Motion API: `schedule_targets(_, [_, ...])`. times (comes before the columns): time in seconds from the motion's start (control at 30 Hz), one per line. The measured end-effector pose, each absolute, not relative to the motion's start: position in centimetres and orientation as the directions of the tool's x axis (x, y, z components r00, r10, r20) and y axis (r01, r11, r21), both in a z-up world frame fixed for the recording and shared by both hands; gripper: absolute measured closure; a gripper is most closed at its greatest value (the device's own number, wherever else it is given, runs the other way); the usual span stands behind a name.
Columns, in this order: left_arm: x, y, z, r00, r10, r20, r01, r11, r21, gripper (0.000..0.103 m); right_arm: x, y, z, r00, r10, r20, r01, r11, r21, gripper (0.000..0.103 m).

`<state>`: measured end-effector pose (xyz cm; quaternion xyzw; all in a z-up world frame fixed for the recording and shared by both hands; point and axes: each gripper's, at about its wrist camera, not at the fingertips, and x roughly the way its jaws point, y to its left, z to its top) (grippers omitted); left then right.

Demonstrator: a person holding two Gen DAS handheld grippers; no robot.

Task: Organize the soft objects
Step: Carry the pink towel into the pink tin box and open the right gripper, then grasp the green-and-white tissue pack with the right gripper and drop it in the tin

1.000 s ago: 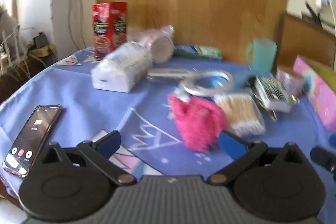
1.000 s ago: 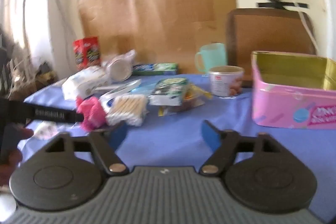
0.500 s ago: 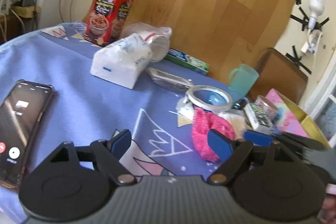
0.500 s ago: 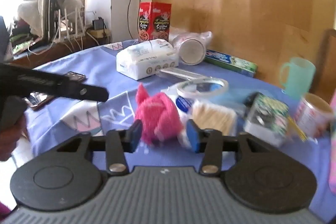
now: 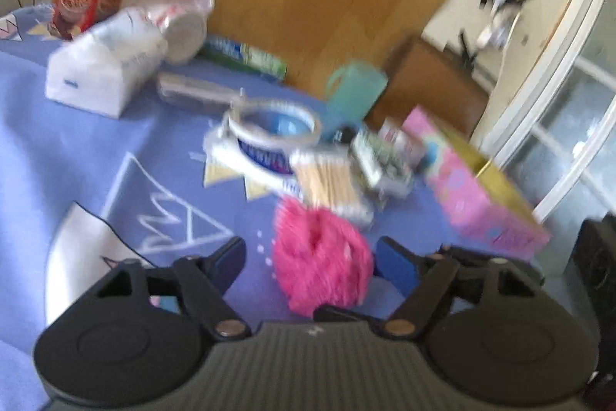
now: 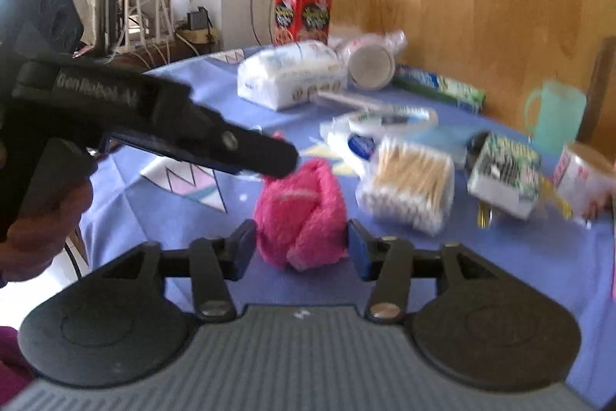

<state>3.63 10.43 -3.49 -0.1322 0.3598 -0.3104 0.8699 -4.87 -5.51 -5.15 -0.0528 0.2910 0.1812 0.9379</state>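
The pink fluffy thing [image 6: 302, 218] sits on the blue-clothed table [image 6: 500, 257], right between the blue pads of the right tongs [image 6: 302, 249]. Both pads sit close against its sides, the left one just beside the fur and the right one at its edge, but whether they press it I cannot tell; the jaws stand partly closed around it, and it rests on the cloth.

In the left wrist view the same pink fluffy thing [image 5: 321, 262] lies between the fingers of the left tongs [image 5: 312, 260], nearer the right finger, with a clear gap of cloth between it and the left finger. These tongs stand wide open and grip nothing. In the right wrist view the left tongs [image 6: 269, 156] reach in from the left, their black tip just above the top of the pink fur.

Just behind the pink thing lies a clear pack of cotton swabs [image 6: 410, 187], with a small green-patterned box [image 6: 504, 176] to its right. Farther back are a white tissue pack [image 6: 288, 76], a red carton [image 6: 302, 10] and a teal mug [image 6: 556, 112]. A pink tin [image 5: 481, 191] stands open at the right of the table in the left wrist view
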Motion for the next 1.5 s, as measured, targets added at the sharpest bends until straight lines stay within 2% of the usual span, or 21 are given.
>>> schedule_targets(0.07, [4.5,9.9,-4.5,0.484,-0.663,-0.572,0.428,0.749,-0.506,0.049,-3.8,-5.7,-5.9,0.735,0.333,-0.591,-0.389,0.921,0.035,0.045])
schedule_targets(0.1, [4.7,9.7,-4.7,0.458,-0.679,-0.574,0.407,0.734,-0.543,0.050,-3.8,-5.8,-6.2,0.729,0.341,-0.594,-0.391,0.919,0.048,0.051])
schedule_targets(0.17, [4.2,8.8,-3.9,0.477,-0.664,-0.576,0.430,0.748,-0.505,0.050,-4.5,-6.2,-6.1,0.754,0.332,-0.567,-0.383,0.923,0.031,0.056])
schedule_targets(0.27, [3.1,6.1,-1.8,0.495,-0.667,-0.558,0.526,0.740,-0.419,0.050,-6.1,-8.5,-5.1,0.811,0.317,-0.491,-0.335,0.941,0.053,0.056])
schedule_targets(0.53, [3.2,-8.4,3.5,0.395,-0.774,-0.494,0.752,0.581,-0.310,0.050,-10.0,-18.5,-2.4,0.950,0.011,-0.311,-0.004,1.000,0.022,0.056])
schedule_targets(0.63, [3.5,-14.1,4.1,0.349,-0.802,-0.484,0.783,0.534,-0.319,0.040,-9.8,-23.5,-1.6,0.946,-0.132,-0.298,0.148,0.988,0.032,0.056])
schedule_targets(0.73, [3.0,-15.8,3.6,0.370,-0.796,-0.479,0.769,0.552,-0.324,0.038,-10.1,-28.7,-1.5,0.906,-0.291,-0.307,0.324,0.944,0.061,0.047])
schedule_targets(0.77, [2.7,-15.4,3.2,0.375,-0.801,-0.465,0.766,0.551,-0.331,0.037,-10.2,-30.1,-1.7,0.891,-0.327,-0.316,0.367,0.927,0.076,0.035])
schedule_targets(0.8, [2.5,-14.8,2.9,0.386,-0.800,-0.460,0.763,0.557,-0.328,0.035,-10.7,-31.4,-2.0,0.878,-0.355,-0.321,0.401,0.912,0.090,0.029])
schedule_targets(0.87, [2.3,-13.2,2.4,0.421,-0.782,-0.460,0.749,0.585,-0.310,0.035,-12.2,-32.9,-2.5,0.875,-0.383,-0.297,0.436,0.889,0.137,0.029])
schedule_targets(0.97, [2.5,-8.9,1.4,0.489,-0.736,-0.469,0.689,0.655,-0.310,0.035,-13.0,-32.3,-2.4,0.891,-0.369,-0.264,0.424,0.885,0.191,0.030])
schedule_targets(1.0, [2.5,-7.2,0.9,0.514,-0.713,-0.478,0.661,0.684,-0.309,0.036,-12.9,-31.6,-2.3,0.907,-0.342,-0.247,0.394,0.897,0.201,0.034])
schedule_targets(1.07, [2.9,-3.8,0.2,0.558,-0.665,-0.496,0.603,0.736,-0.308,0.038,-12.0,-29.6,-1.6,0.938,-0.267,-0.221,0.310,0.932,0.187,0.040])
schedule_targets(1.13, [3.2,-1.2,-0.5,0.589,-0.624,-0.514,0.554,0.775,-0.305,0.038,-10.5,-27.1,-1.4,0.961,-0.169,-0.218,0.204,0.968,0.149,0.040])
schedule_targets(1.23, [3.6,2.6,-1.4,0.608,-0.600,-0.520,0.489,0.799,-0.349,0.039,-7.5,-23.3,-1.6,0.959,-0.005,-0.283,0.049,0.988,0.148,0.040])
schedule_targets(1.33, [3.7,5.1,-2.1,0.615,-0.606,-0.505,0.462,0.795,-0.393,0.039,-4.2,-21.2,-2.5,0.924,0.107,-0.367,-0.017,0.971,0.240,0.040])
schedule_targets(1.43, [4.0,6.6,-2.5,0.616,-0.612,-0.496,0.454,0.790,-0.411,0.039,-1.6,-18.9,-3.0,0.907,0.116,-0.406,-0.029,0.976,0.215,0.031])
schedule_targets(1.5, [4.2,6.9,-2.5,0.615,-0.615,-0.494,0.443,0.788,-0.429,0.039,-0.6,-17.0,-3.3,0.901,0.095,-0.423,-0.032,0.988,0.154,0.020])
